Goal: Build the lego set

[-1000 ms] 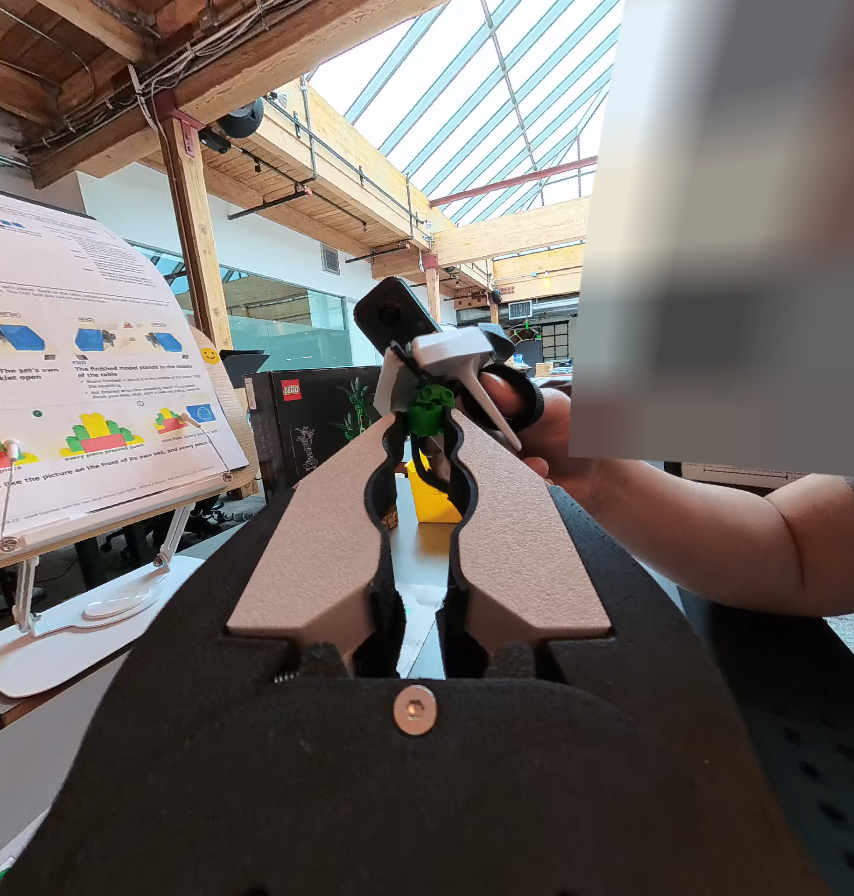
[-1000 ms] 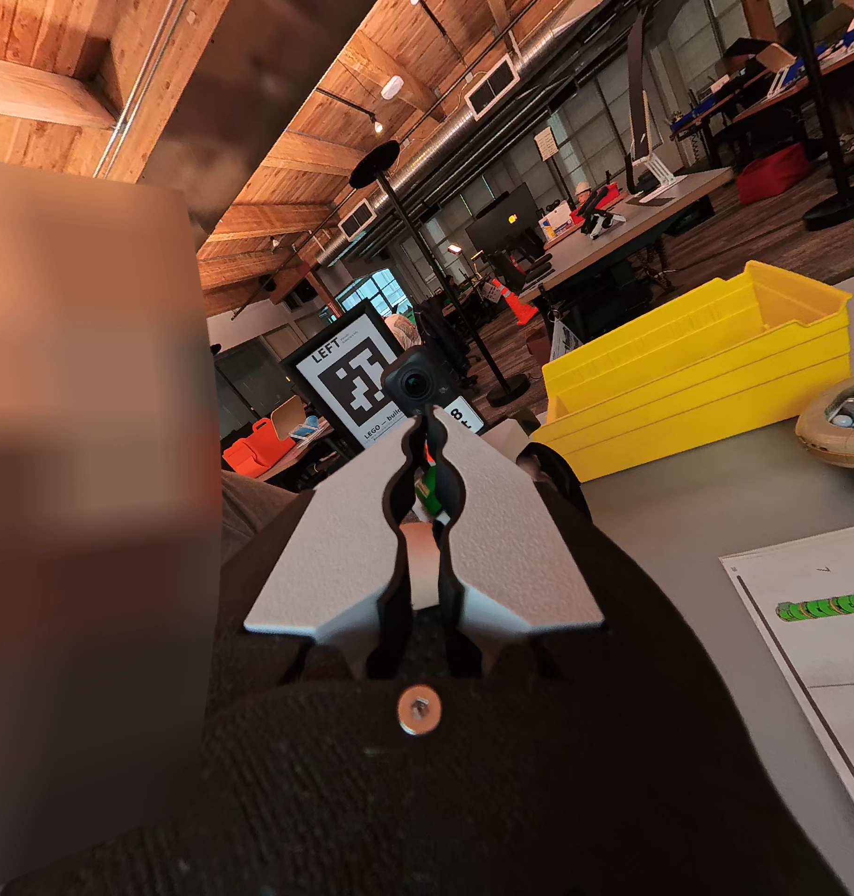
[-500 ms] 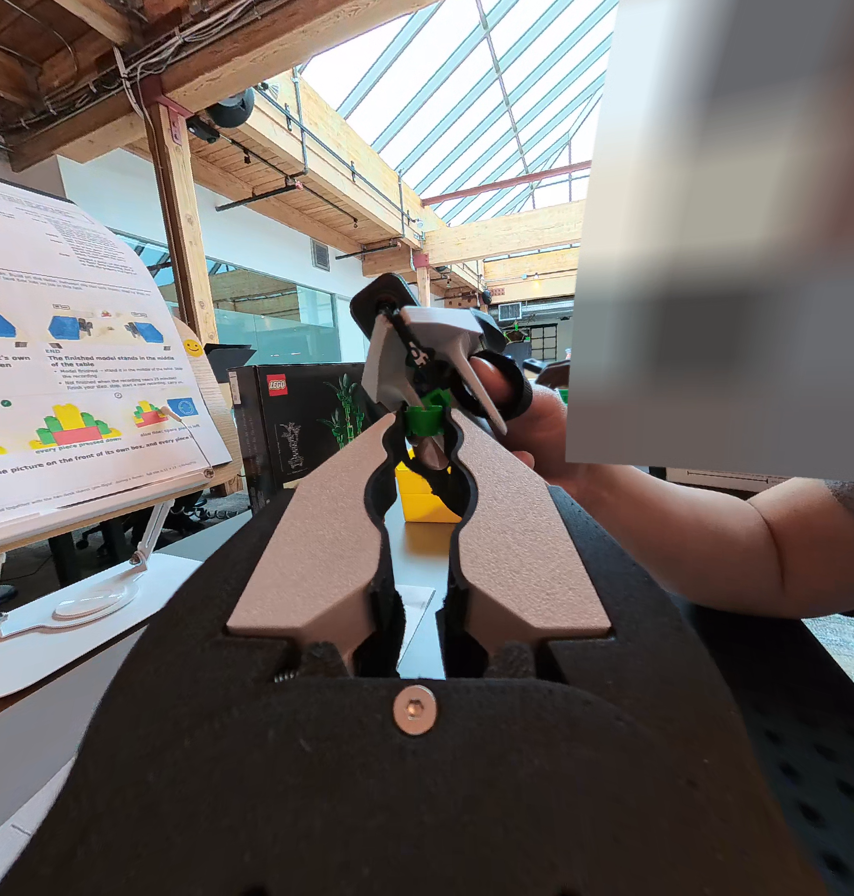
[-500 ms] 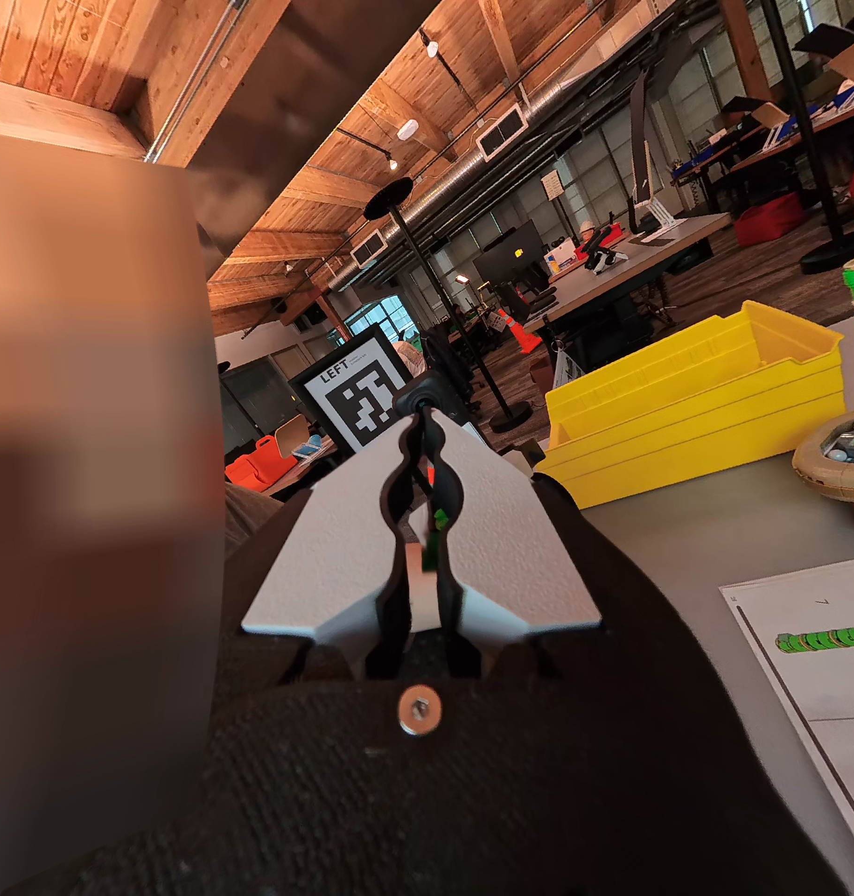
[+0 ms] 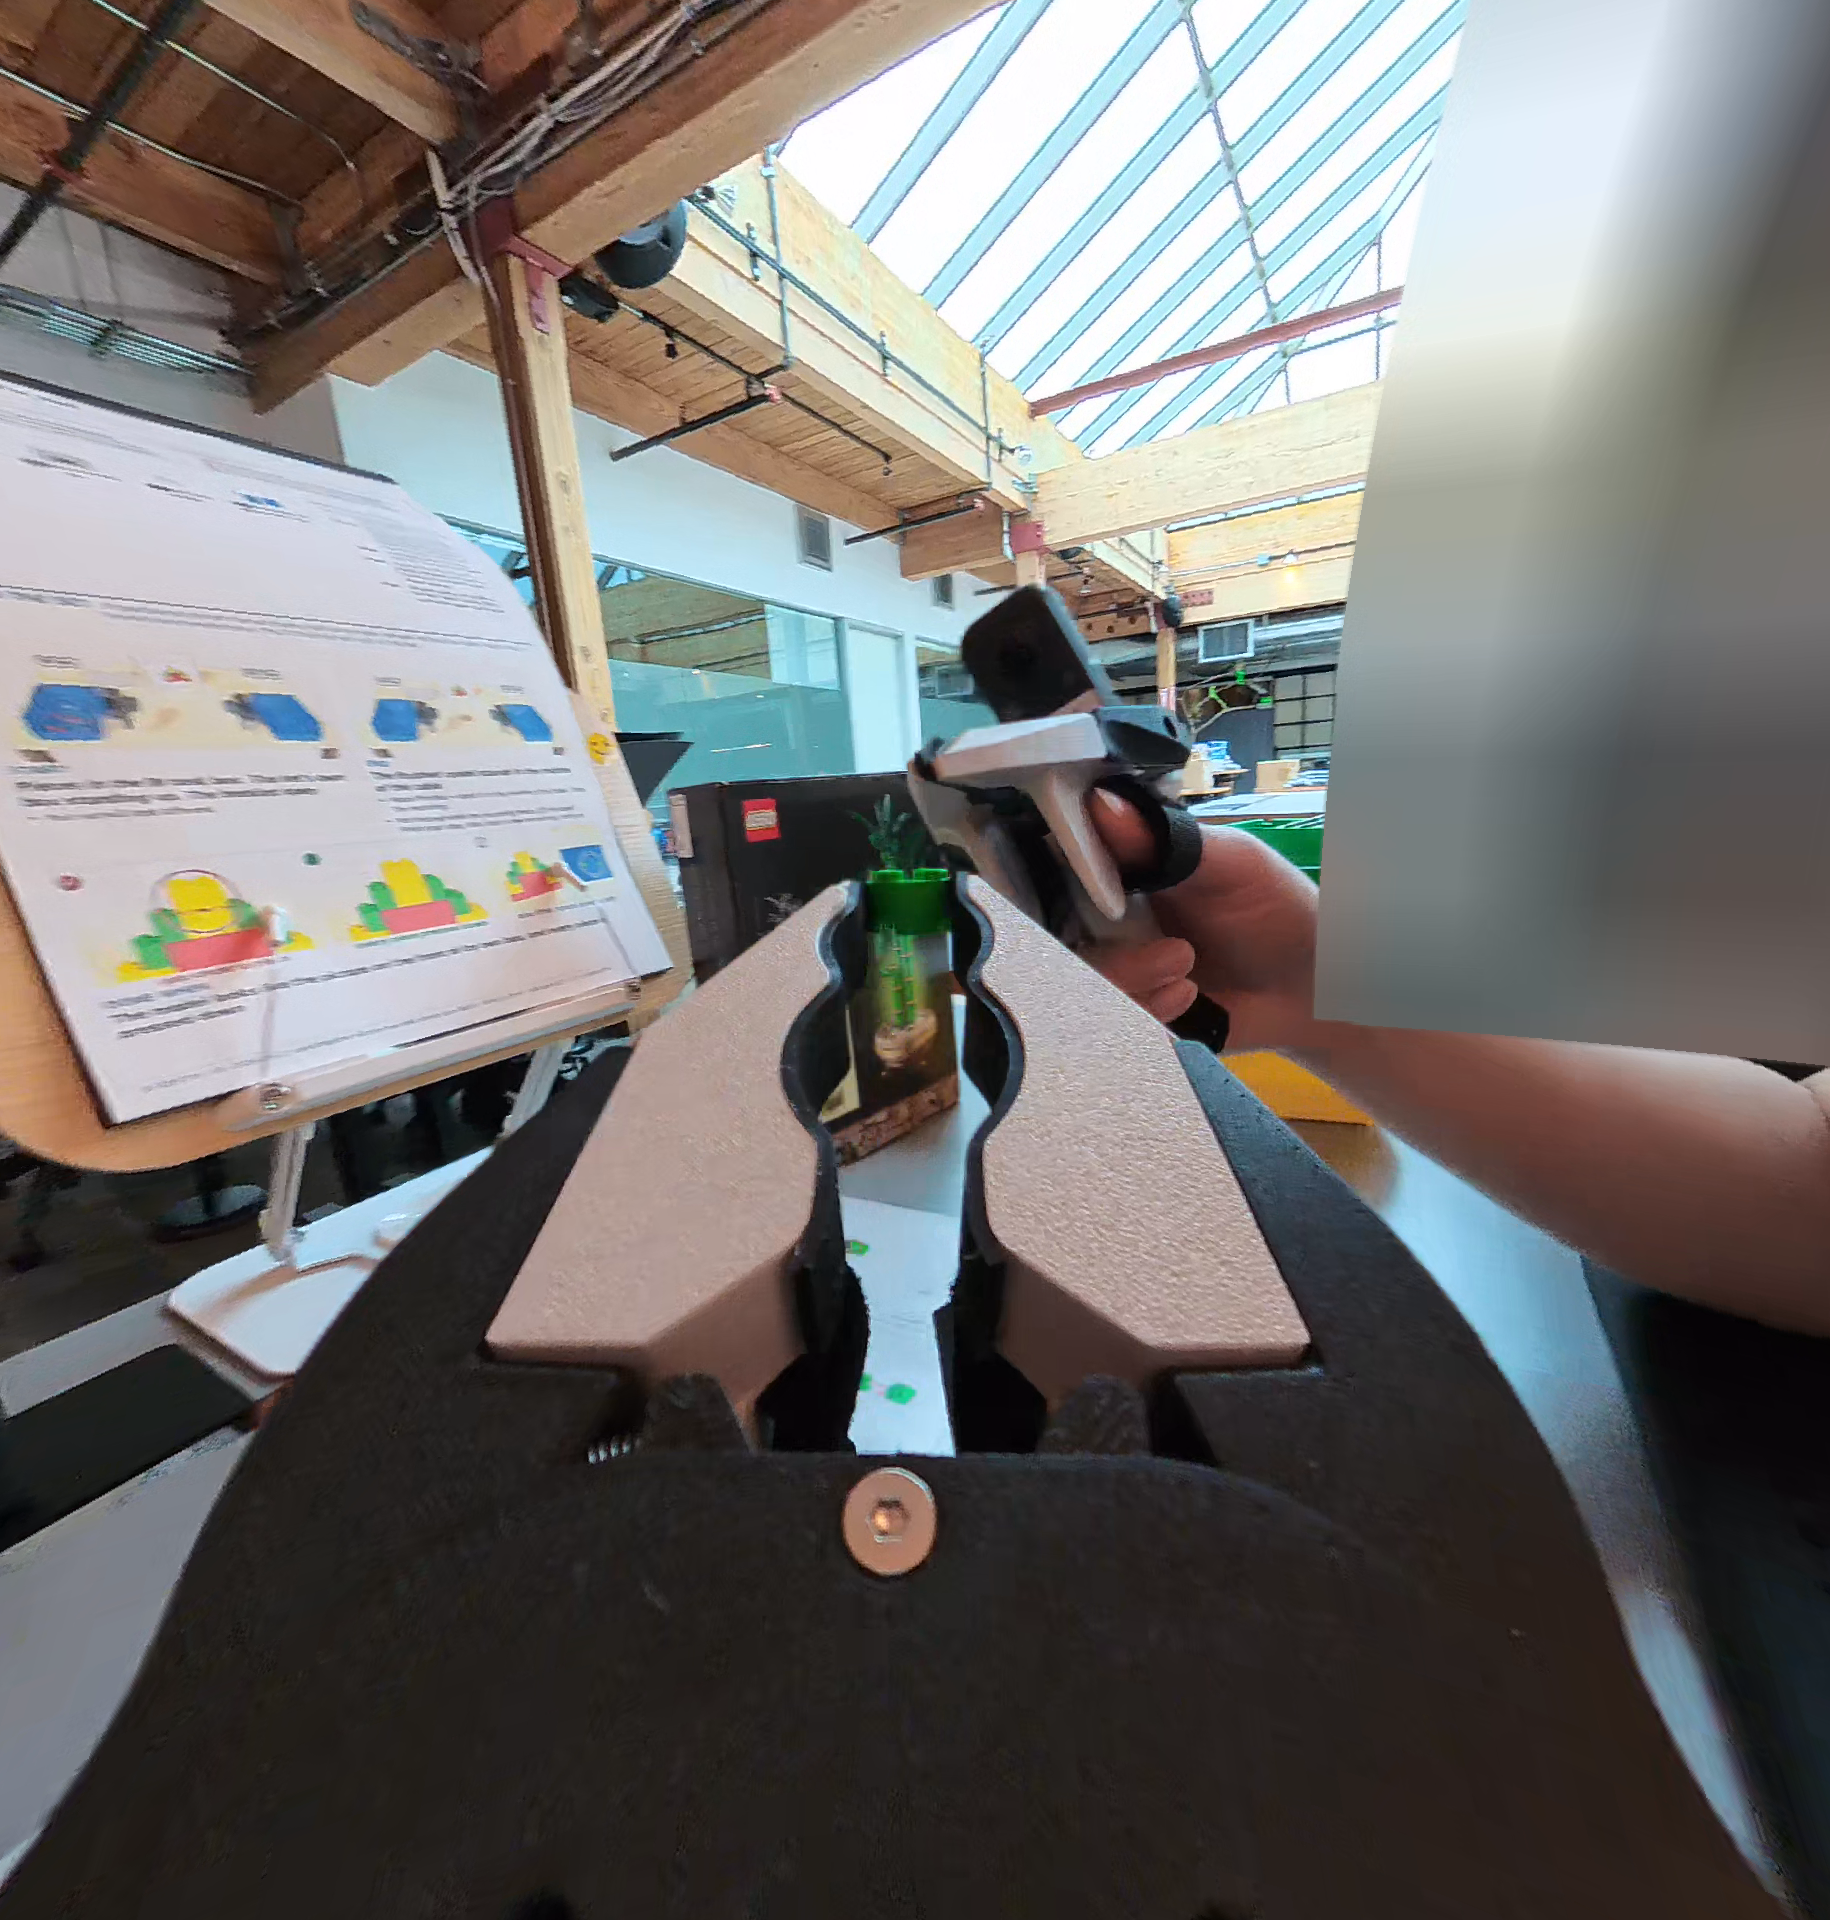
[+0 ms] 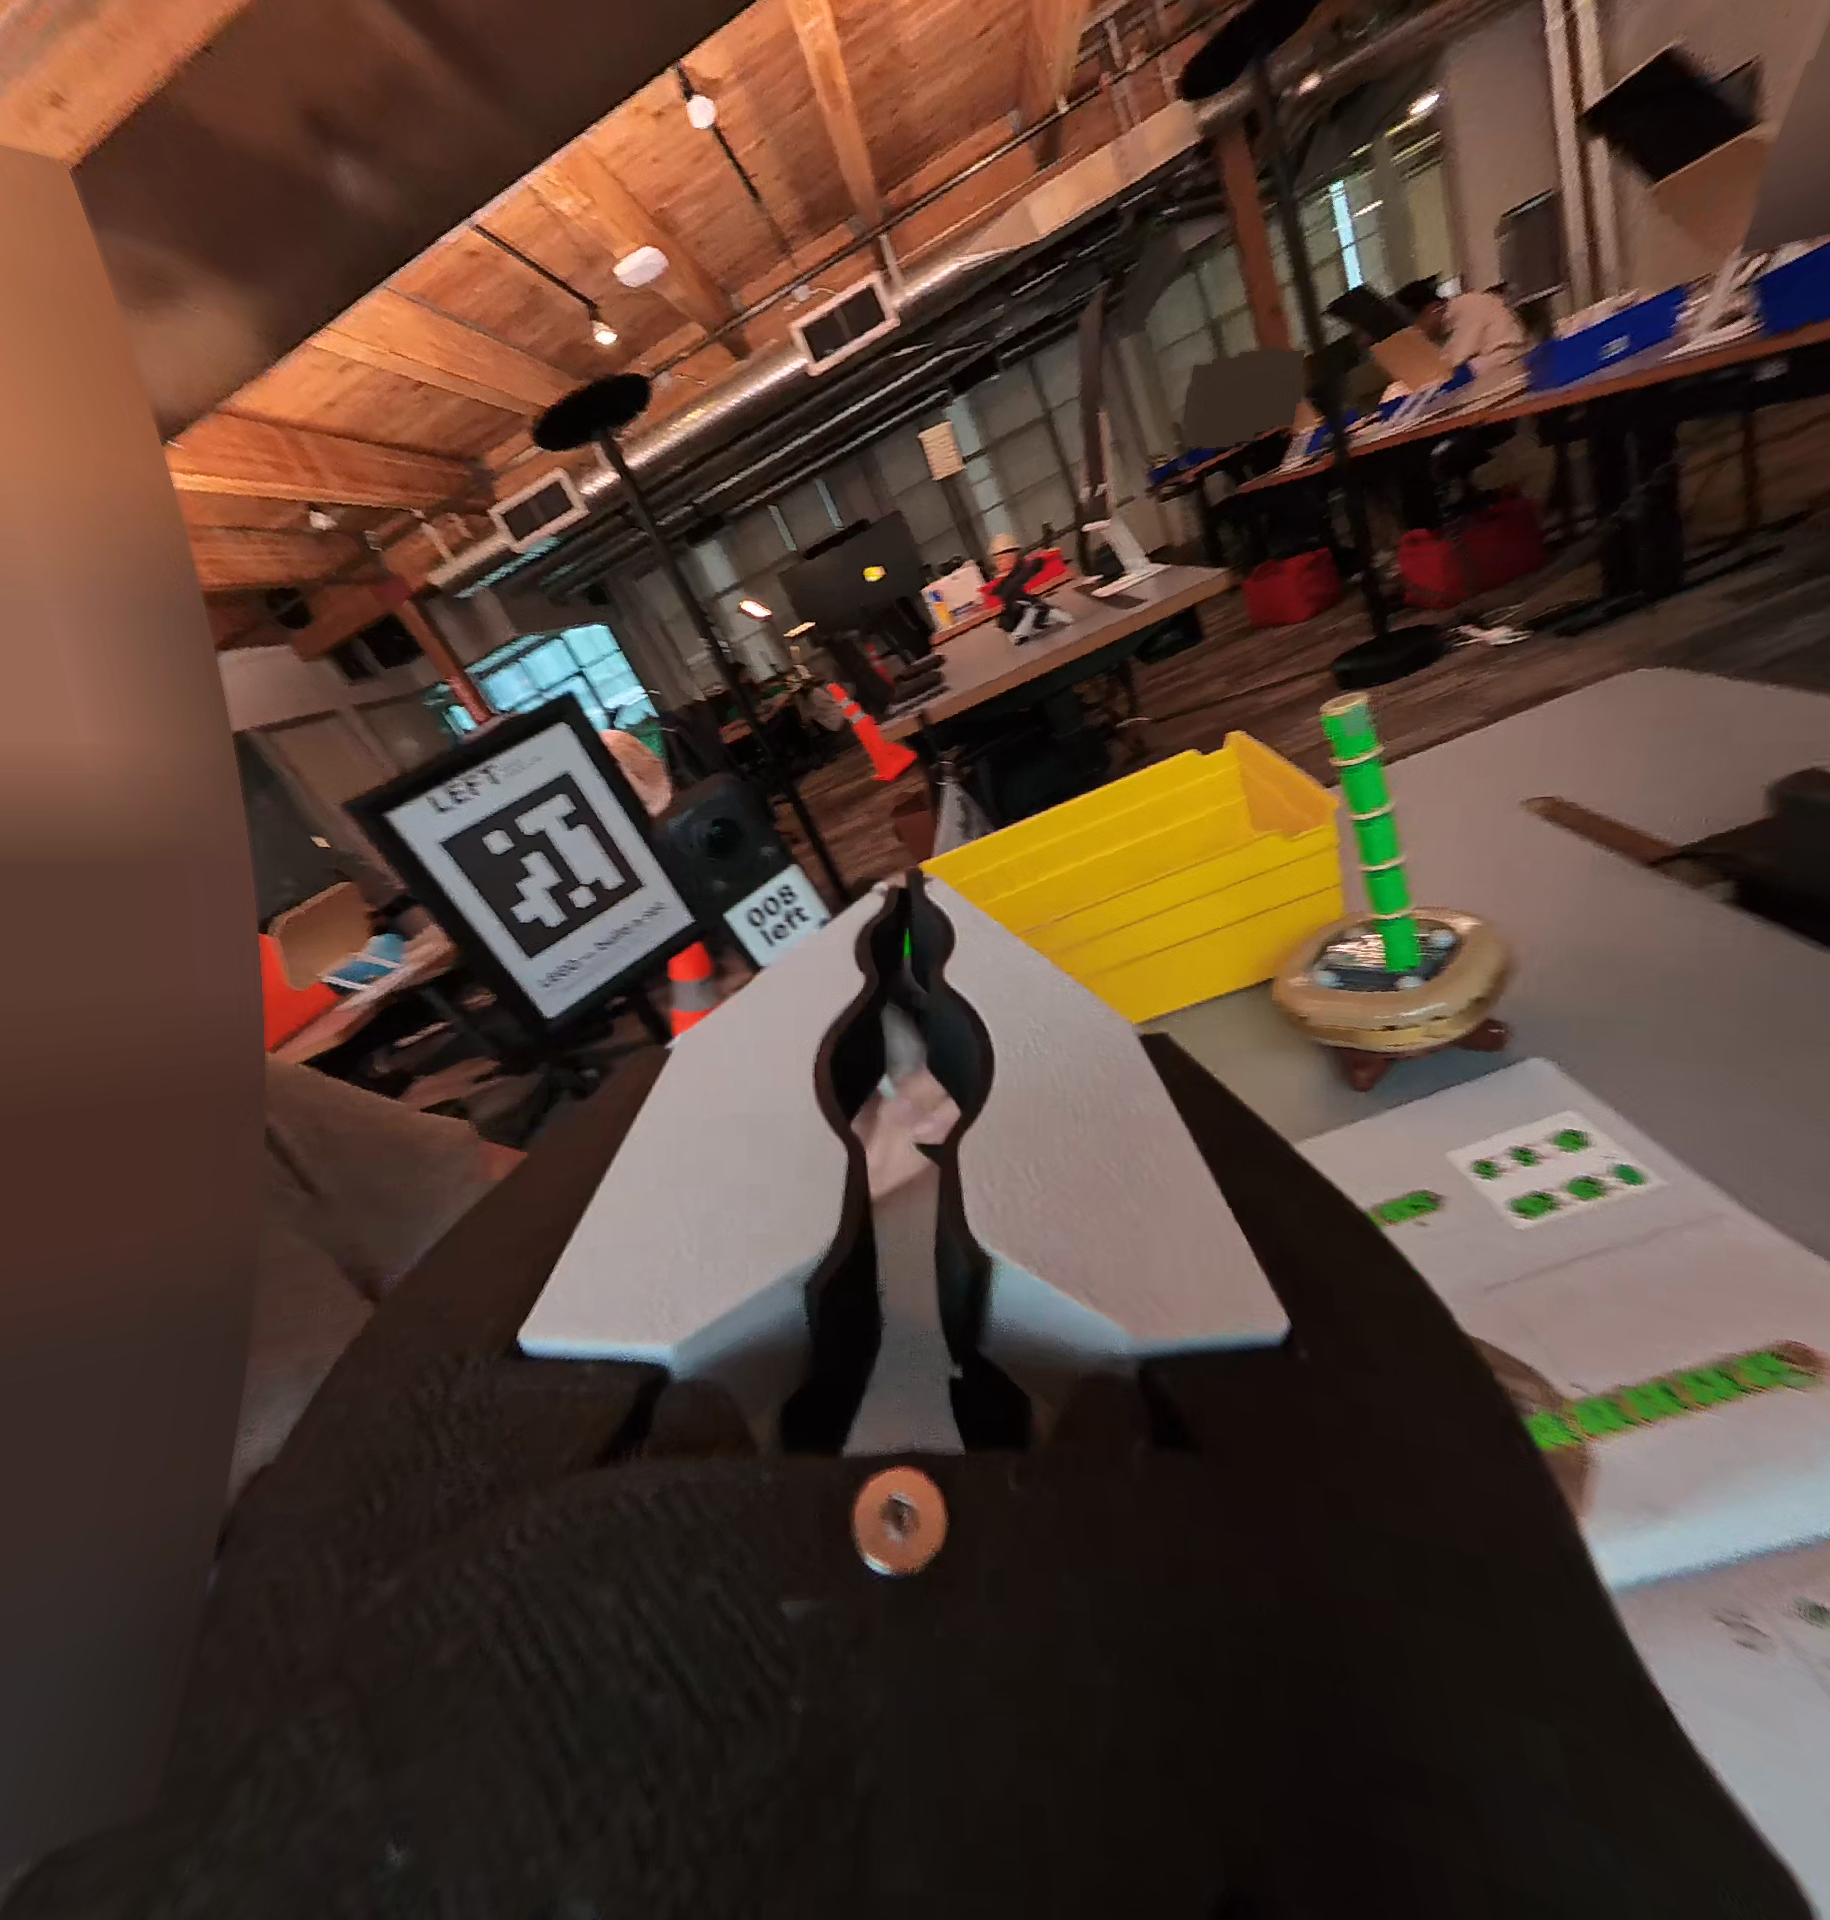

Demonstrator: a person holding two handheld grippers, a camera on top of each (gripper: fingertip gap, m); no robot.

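The left hand-held gripper [image 5: 906, 904] pinches a small round green brick [image 5: 906, 896] between its fingertips, held up in the air above the counter [image 5: 1493, 1236]. Behind the brick stands the black set box [image 5: 786, 883], upright on the counter, and left of the box an instruction sheet [image 5: 267, 790] leans on a white stand [image 5: 277, 1288]. Just right of the green brick, the right hand-held gripper [image 5: 952, 821] is gripped by a person's hand [image 5: 1212, 935]; it sits close to the brick but apart from it.

In the right wrist view, the right hand-held gripper [image 6: 909, 904] has its fingertips pressed nearly together, with a thin sliver of green [image 6: 907, 943] showing in the gap; whether it actually clamps a piece cannot be told. Right of this gripper, on the counter [image 6: 1669, 997], a tall green stalk [image 6: 1370, 831] of stacked round pieces stands upright in a round tan base [image 6: 1394, 987]. A yellow bin [image 6: 1150, 883] rests just left of that base. Nearer than the base lies an open instruction booklet [image 6: 1617, 1299] with green parts pictured on it. Left of the yellow bin, the left hand-held gripper's marker board [image 6: 537, 862] and camera [image 6: 724, 831] face this view.
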